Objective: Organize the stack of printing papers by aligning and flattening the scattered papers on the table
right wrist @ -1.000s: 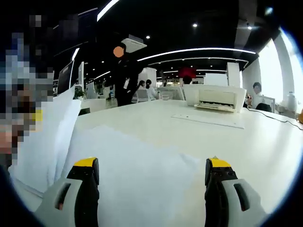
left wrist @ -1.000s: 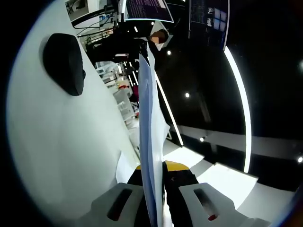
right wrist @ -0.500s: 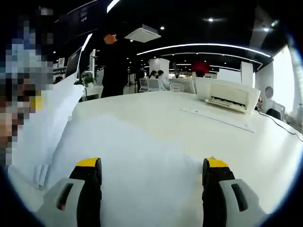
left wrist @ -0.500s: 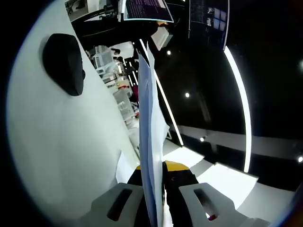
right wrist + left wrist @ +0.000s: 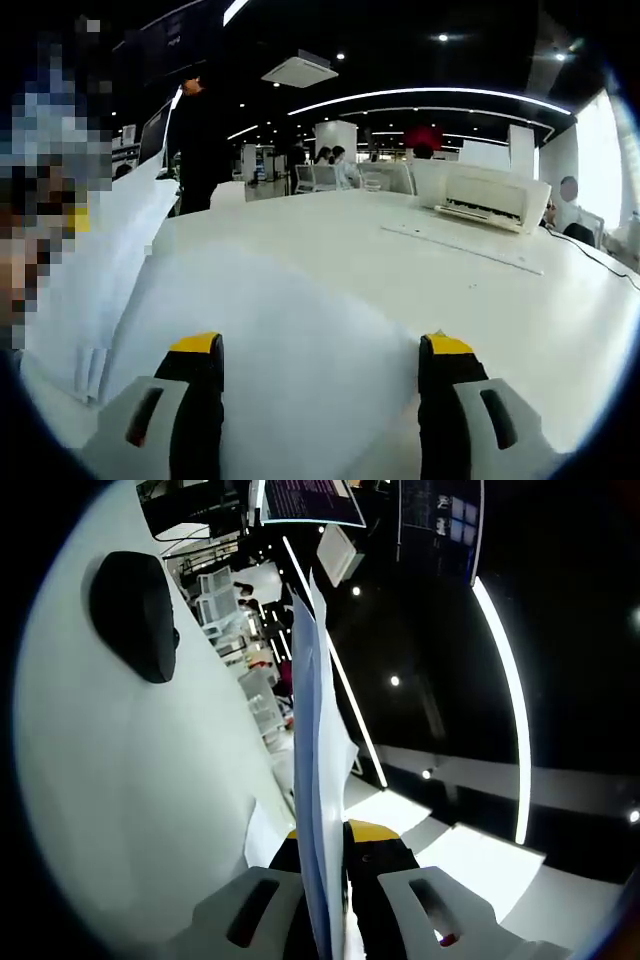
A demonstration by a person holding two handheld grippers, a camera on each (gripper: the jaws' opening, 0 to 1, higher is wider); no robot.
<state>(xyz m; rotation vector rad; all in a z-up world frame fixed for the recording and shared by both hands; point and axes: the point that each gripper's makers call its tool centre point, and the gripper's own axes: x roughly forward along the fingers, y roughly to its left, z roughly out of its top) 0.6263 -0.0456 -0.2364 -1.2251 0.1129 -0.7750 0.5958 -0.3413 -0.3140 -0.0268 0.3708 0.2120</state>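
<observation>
— White printing papers (image 5: 318, 780): one thin sheaf stands on edge, pinched tight in the left gripper (image 5: 322, 880) over the white table (image 5: 120, 780).
— And the right gripper (image 5: 320, 385)?
— Jaws wide apart, holding nothing, above one flat white sheet (image 5: 290, 330). One black mouse (image 5: 135, 615), one white printer (image 5: 495, 195).

There were two grippers (image 5: 322, 880) (image 5: 320, 375), one stack of papers (image 5: 100, 270), one loose sheet (image 5: 290, 350), one printer (image 5: 495, 195), one mouse (image 5: 135, 615).
</observation>
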